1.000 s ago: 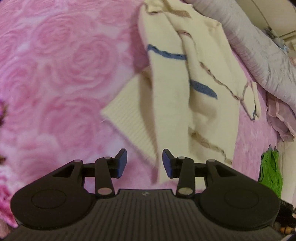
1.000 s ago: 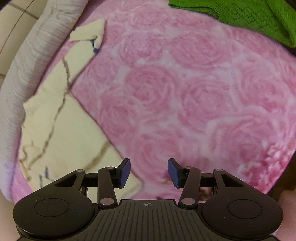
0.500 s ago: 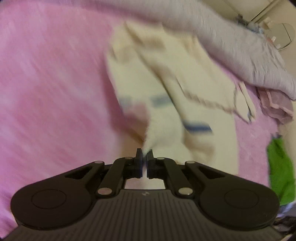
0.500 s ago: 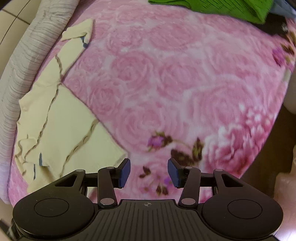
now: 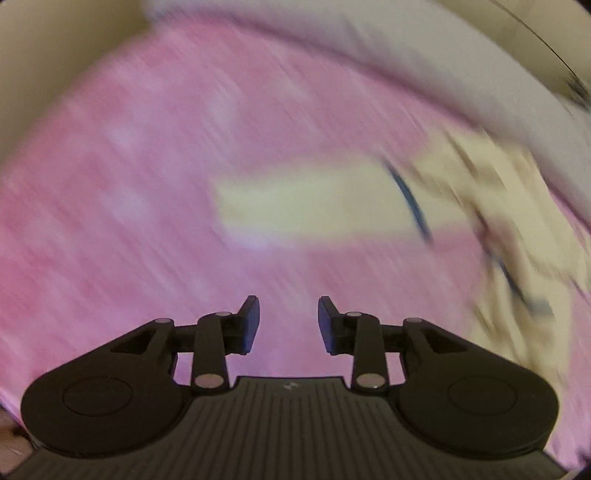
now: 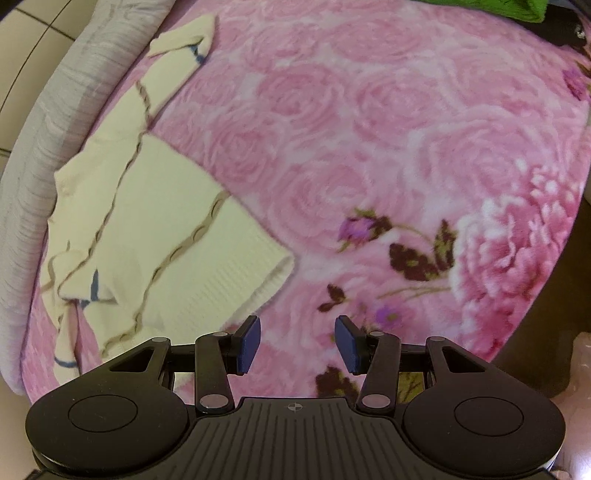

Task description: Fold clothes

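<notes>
A cream knitted sweater (image 6: 155, 221) with brown and blue lines lies on the pink rose-patterned blanket (image 6: 369, 129), at the left of the right wrist view. My right gripper (image 6: 297, 345) is open above the blanket, just right of the sweater's ribbed hem. The left wrist view is heavily blurred: the sweater (image 5: 498, 229) fills the right, with one cream part (image 5: 295, 203) stretched out flat toward the middle. My left gripper (image 5: 288, 325) is open with nothing between its fingers, over bare blanket (image 5: 147, 221) short of that part.
A grey quilted cover (image 6: 66, 103) runs along the far edge of the bed behind the sweater. A green knitted garment (image 6: 498, 7) lies at the top right. The blanket's edge drops off at the right (image 6: 546, 295).
My left gripper, shut on the sweater half a second ago, has let go, opened and swung left, leaving a part laid out. The right gripper drifted back toward the bed's near edge.
</notes>
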A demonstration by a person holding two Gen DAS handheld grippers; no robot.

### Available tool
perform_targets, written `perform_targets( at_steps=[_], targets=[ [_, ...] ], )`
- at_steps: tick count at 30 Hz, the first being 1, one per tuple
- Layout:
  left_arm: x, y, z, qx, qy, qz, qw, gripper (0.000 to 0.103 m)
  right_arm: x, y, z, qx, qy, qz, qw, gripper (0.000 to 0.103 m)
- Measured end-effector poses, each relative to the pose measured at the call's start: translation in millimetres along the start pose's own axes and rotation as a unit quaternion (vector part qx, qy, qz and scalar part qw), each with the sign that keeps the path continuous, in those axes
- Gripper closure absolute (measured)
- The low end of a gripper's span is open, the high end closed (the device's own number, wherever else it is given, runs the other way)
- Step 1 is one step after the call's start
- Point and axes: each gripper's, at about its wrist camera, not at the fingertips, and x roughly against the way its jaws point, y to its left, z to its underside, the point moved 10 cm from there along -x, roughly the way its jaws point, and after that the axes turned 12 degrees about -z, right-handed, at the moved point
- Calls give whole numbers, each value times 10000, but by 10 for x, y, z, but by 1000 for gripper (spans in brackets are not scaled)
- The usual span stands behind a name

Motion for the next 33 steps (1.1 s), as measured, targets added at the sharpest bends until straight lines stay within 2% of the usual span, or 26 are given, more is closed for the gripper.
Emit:
perform_targets(
  at_steps=[3, 6, 9, 11, 15, 20, 22, 23, 24, 25, 27, 29, 33],
  targets=[
    [-198, -672, 570, -418, 480, 785, 9949, 74, -133, -40, 14, 52, -24, -82, 10000, 54],
    [-309, -1225, 868, -908, 567, 1263, 9862, 69, -290, -123, -6, 45, -73, -226, 9997, 54],
    [-448, -1483, 895, -1063, 376, 1341, 9845, 66, -437, -212, -50, -67, -92, -475, 9988, 54],
    [-548, -1561, 812, -904, 290, 1455, 9848, 65, -531, -272, -85, -165, -99, -663, 9976, 54],
    [-692, -1684, 629, -532, 187, 1627, 9851, 54, -651, -366, -197, -356, -279, -1072, 9932, 49],
    [-933, -1846, 621, -278, 234, 1614, 9862, 54, -806, -430, -320, -566, -399, -1562, 9853, 47],
    [-969, -1885, 641, -223, 190, 1572, 9871, 61, -905, -449, -352, -564, -377, -1567, 9853, 47],
    [-962, -1900, 658, -227, 167, 1561, 9873, 83, -947, -446, -367, -532, -376, -1578, 9853, 47],
    [-959, -1917, 684, -180, 167, 1586, 9870, 89, -966, -410, -378, -415, -403, -1609, 9853, 47],
    [-957, -1934, 713, -113, 176, 1626, 9865, 89, -989, -366, -385, -250, -411, -1611, 9858, 47],
    [-741, -1868, 784, -10, -49, 1635, 9865, 90, -1037, -237, -380, 477, -277, -1372, 9890, 97],
    [-488, -1784, 858, 87, -313, 1632, 9861, 91, -1029, -152, -388, 904, -102, -1289, 9875, 97],
    [23, -1584, 1064, 277, -776, 1584, 9839, 91, -589, -186, -555, 1248, -240, -1471, 9809, 98]
  ],
)
